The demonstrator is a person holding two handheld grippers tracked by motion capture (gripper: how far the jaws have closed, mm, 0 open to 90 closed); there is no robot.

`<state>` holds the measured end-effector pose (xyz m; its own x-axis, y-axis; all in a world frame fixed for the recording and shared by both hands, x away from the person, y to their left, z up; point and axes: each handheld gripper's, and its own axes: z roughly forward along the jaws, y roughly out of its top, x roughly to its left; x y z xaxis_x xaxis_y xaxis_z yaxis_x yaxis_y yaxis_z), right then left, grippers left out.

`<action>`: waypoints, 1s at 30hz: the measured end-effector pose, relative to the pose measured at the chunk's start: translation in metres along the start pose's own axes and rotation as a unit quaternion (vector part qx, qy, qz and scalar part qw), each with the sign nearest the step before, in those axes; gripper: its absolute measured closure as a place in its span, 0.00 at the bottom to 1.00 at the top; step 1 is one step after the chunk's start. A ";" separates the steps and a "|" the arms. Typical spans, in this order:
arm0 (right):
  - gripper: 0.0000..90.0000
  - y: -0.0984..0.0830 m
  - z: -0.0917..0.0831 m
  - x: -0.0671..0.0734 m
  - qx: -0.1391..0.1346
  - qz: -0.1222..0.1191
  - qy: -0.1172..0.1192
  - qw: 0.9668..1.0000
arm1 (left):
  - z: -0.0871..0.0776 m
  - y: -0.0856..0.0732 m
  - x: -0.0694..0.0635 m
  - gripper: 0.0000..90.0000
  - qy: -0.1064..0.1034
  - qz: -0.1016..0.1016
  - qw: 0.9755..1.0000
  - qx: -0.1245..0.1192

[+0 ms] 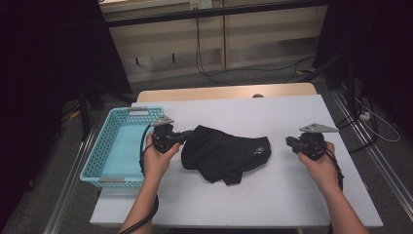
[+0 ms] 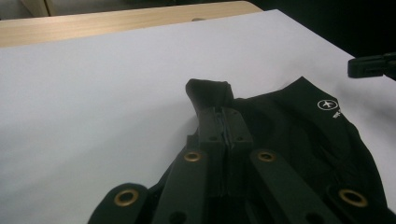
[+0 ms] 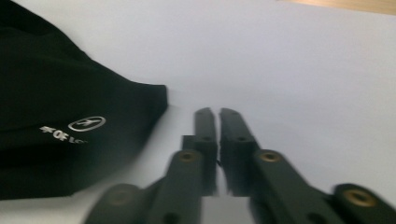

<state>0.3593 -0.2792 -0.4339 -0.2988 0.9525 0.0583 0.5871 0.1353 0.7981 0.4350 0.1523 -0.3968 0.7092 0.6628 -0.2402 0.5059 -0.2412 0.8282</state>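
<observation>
Turquoise plastic makes up the basket (image 1: 104, 146), which stands just behind the left gripper (image 1: 186, 136) and looks to hold nothing. That gripper's fingers (image 2: 212, 126) are clenched on a raised fold of the black garment (image 1: 226, 152), probably soft, light and limp, best pinched at an edge. The right gripper (image 3: 215, 116) has its jaws nearly together on nothing, the cloth's corner just beside them.

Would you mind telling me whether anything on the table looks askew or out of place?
The black garment lies crumpled in a loose heap on the white table, not flat or folded. The left gripper pinches a fold at its edge. The blue basket beside it looks empty. Nothing appears spilled or damaged.
</observation>
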 end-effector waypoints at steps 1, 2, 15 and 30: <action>0.88 0.000 0.005 0.005 0.006 -0.003 0.006 1.000 | 0.000 0.001 0.000 0.98 0.000 0.001 1.000 -0.001; 0.84 0.001 0.011 0.009 0.009 -0.003 0.011 1.000 | -0.001 0.001 0.000 0.98 -0.001 0.001 1.000 -0.002; 0.50 -0.003 0.045 0.036 0.052 0.018 0.028 0.998 | -0.007 -0.002 0.003 0.98 0.008 0.003 1.000 0.005; 0.77 -0.005 0.046 0.050 0.050 0.026 -0.002 0.998 | -0.010 -0.001 0.003 0.98 0.008 0.004 1.000 0.004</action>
<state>0.3757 -0.2198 -0.4623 -0.2637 0.9599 0.0949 0.6736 0.1129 0.7305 0.4313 0.1616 -0.3934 0.7055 0.6722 -0.2245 0.5035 -0.2525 0.8262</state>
